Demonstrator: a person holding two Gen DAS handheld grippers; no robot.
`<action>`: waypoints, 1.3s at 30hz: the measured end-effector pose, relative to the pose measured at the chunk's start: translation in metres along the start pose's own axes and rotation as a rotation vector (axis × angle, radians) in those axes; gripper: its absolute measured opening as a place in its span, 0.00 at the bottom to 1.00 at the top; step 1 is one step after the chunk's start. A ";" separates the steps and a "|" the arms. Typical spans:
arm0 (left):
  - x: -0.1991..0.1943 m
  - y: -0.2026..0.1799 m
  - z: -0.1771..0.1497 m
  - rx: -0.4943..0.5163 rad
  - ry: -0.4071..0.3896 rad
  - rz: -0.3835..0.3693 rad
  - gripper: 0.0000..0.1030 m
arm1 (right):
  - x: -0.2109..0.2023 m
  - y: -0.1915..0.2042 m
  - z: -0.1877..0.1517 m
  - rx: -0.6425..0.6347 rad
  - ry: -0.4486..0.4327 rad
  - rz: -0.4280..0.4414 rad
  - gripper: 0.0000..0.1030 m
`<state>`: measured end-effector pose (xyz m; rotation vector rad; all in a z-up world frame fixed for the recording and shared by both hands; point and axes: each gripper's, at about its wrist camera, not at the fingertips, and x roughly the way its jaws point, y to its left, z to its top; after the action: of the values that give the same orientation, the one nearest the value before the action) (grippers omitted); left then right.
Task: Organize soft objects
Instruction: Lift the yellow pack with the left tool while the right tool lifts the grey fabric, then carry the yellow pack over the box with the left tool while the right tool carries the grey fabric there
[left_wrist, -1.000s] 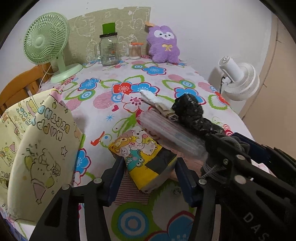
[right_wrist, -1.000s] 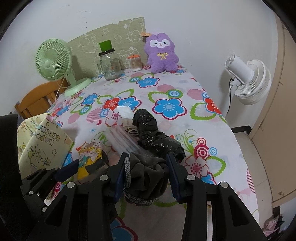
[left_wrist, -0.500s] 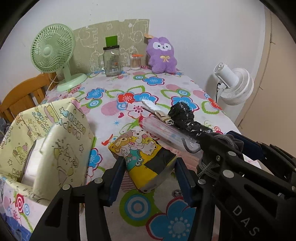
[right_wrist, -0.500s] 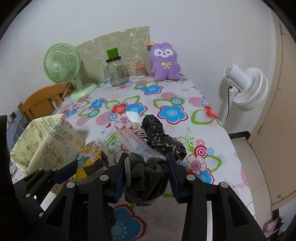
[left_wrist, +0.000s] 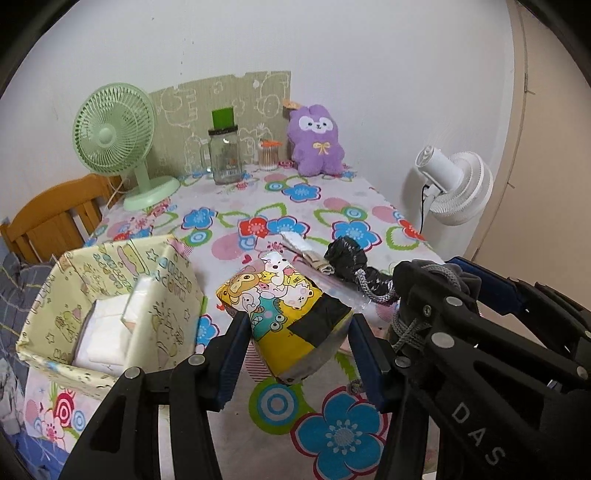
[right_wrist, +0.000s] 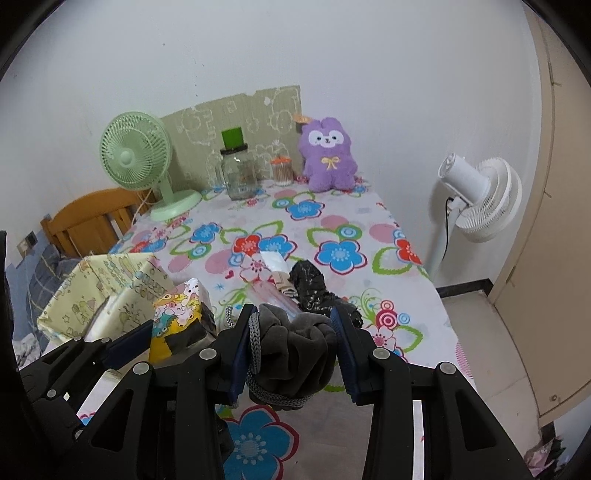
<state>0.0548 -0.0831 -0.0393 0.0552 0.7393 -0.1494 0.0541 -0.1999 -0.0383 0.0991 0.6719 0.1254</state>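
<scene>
Left gripper (left_wrist: 295, 343) fingers are clamped on the cartoon-print pack (left_wrist: 286, 314), held clear of the worktop (left_wrist: 314, 199) near its front edge, just right of the yellow paper box (left_wrist: 110, 295) at the front-left corner. Right gripper (right_wrist: 291, 347) fingers pinch a bunched dark grey drawstring cloth (right_wrist: 295, 350), also lifted; black plastic bag (right_wrist: 310, 284) & clear sleeve lie mid-worktop behind it. Both look light & squashy: pack prob. slick, so grip across its middle; cloth is limp w/ cords dangling, so take the bunched bulk, not the cord.
</scene>
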 end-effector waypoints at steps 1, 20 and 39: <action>-0.004 -0.001 0.001 0.001 -0.006 0.001 0.55 | -0.003 0.001 0.001 -0.001 -0.006 -0.001 0.43; -0.042 0.009 0.021 0.035 -0.085 0.014 0.55 | -0.031 0.021 0.027 -0.047 -0.059 -0.008 0.43; -0.042 0.059 0.033 0.007 -0.094 0.077 0.55 | -0.016 0.072 0.048 -0.135 -0.047 0.028 0.43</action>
<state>0.0550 -0.0230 0.0136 0.0822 0.6423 -0.0808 0.0658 -0.1336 0.0181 -0.0185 0.6138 0.1942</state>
